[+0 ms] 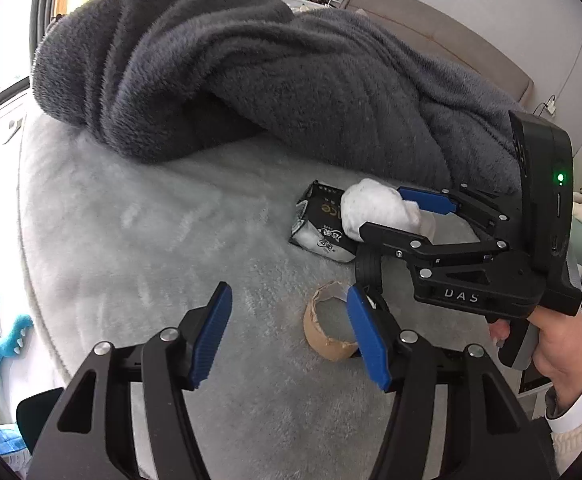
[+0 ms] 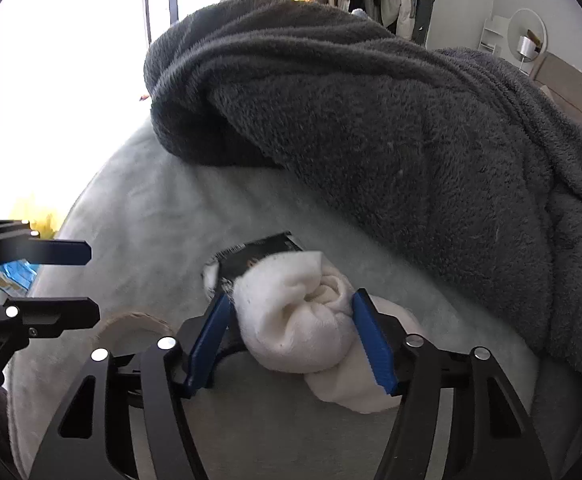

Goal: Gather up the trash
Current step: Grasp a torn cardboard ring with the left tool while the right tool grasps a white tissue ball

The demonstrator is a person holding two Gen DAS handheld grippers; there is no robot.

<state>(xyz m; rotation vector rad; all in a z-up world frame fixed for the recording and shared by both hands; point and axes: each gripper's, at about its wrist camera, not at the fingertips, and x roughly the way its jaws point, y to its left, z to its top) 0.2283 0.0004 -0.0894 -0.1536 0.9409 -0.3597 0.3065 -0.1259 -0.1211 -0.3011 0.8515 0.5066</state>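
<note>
Pale grey plush fabric covers the bed surface (image 1: 151,220) on which all the task items lie. The left gripper (image 1: 289,336) points steeply down over it, its blue-padded jaws apart with nothing between them; the right-hand pad stands just in front of a short brown cardboard ring (image 1: 327,330), a torn tape or paper core, lying at about 5 o'clock of the left wrist view. Contact between pad and ring cannot be told.

The right gripper (image 2: 289,332) also points steeply down. A person's hand (image 1: 559,360), in a white cuff, grips its handle at 4 o'clock of the left view. Its blue pads sit on either side of a rolled white sock-like bundle (image 2: 299,316); both pads appear to press the fabric, and the bundle bulges between them.

A crumpled black-and-white printed packet (image 1: 319,224) lies directly behind the white bundle, partly covered by it; its lettering is too small to read. The cardboard ring shows only as a blurred tan arc at 8 o'clock in the right view, cut off by the gripper frame.

A heaped dark grey fleece blanket (image 1: 251,72) fills the 12 to 3 o'clock sector and borders the packet closely. Open bed surface runs from 9 to 11 o'clock toward the rounded mattress edge. A blue plush toy (image 1: 3,340) hangs beyond that edge at 8 o'clock.
</note>
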